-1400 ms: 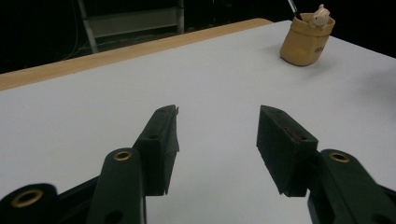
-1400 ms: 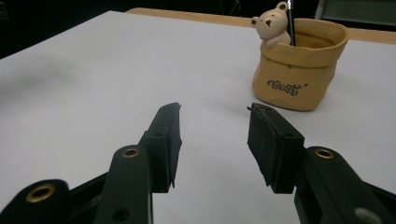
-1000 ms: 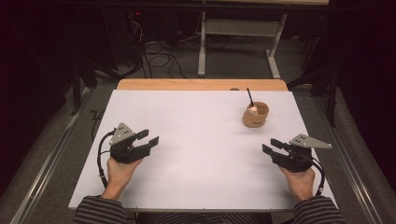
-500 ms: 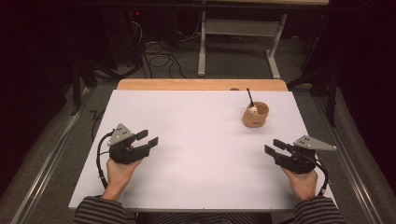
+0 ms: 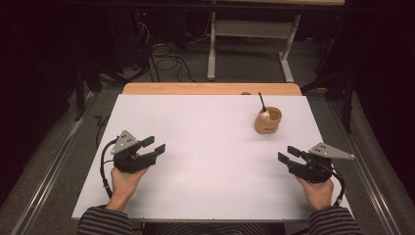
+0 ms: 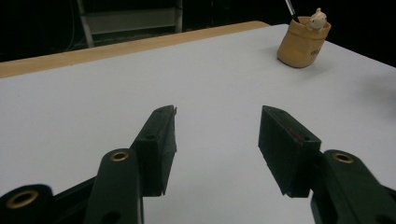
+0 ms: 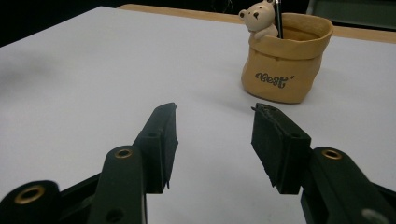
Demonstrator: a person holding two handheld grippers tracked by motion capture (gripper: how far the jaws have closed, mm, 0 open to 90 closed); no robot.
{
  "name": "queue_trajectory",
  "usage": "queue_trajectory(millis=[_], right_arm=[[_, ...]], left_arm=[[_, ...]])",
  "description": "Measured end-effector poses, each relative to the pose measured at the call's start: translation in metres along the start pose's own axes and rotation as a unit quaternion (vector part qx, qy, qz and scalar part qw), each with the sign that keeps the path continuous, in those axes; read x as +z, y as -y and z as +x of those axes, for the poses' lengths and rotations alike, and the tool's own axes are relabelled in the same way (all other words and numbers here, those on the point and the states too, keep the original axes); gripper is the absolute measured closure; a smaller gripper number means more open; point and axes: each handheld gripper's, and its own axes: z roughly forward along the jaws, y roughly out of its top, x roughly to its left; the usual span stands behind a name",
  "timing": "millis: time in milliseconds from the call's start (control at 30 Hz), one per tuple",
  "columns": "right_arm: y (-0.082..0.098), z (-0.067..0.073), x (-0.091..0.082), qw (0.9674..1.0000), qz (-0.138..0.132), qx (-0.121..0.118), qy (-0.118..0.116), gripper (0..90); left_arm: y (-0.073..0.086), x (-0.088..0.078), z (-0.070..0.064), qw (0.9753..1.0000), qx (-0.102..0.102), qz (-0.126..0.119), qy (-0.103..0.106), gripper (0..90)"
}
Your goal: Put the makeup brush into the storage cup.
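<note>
Tan and soft-looking, the little pouch-shaped holder (image 5: pixel 268 120) stands upright on the far right part of the white counter (image 5: pixel 205 147), with a small bear figure (image 7: pixel 258 18) peeking over its rim and a dark pen (image 5: pixel 262 101) leaning out of it. It stands well apart from both hands, though nearer the right one.

The right tool (image 5: pixel 289 155) rests low at the near right of the counter, pointing inward and slightly forward; its jaws have just been opening and stand apart with only bare counter between them. The left tool (image 5: pixel 154 145) sits at the near left, jaws likewise apart and empty, aimed across the sheet toward the holder.

Judging by how the right gripper view lines up on the holder (image 7: pixel 286 58), the step in hand looks like a reach for the pen or the holder with the right tool. To do it well, the approach should come in from the open side, away from the bear, so a jaw does not knock the figure or tip the pouch. The pen's shaft is thin and partly hidden behind the bear in that view, so its exact lean is hard to tell; closing on it above the rim seems safest. The left tool could steady the holder's wall if the pouch proves light.
</note>
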Motion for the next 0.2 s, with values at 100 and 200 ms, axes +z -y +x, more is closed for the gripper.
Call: queue_trajectory(millis=[100, 200], right_arm=[[0.0, -0.0001, 0.0, 1.0, 0.0, 0.0, -0.001, 51.3], [-0.0002, -0.0002, 0.0, 1.0, 0.0, 0.001, -0.001, 51.3]], left_arm=[[0.0, 0.0001, 0.0003, 1.0, -0.002, 0.0, 0.0, 46.4], [-0.0001, 0.0002, 0.0006, 1.0, -0.003, -0.001, -0.001, 46.4]])
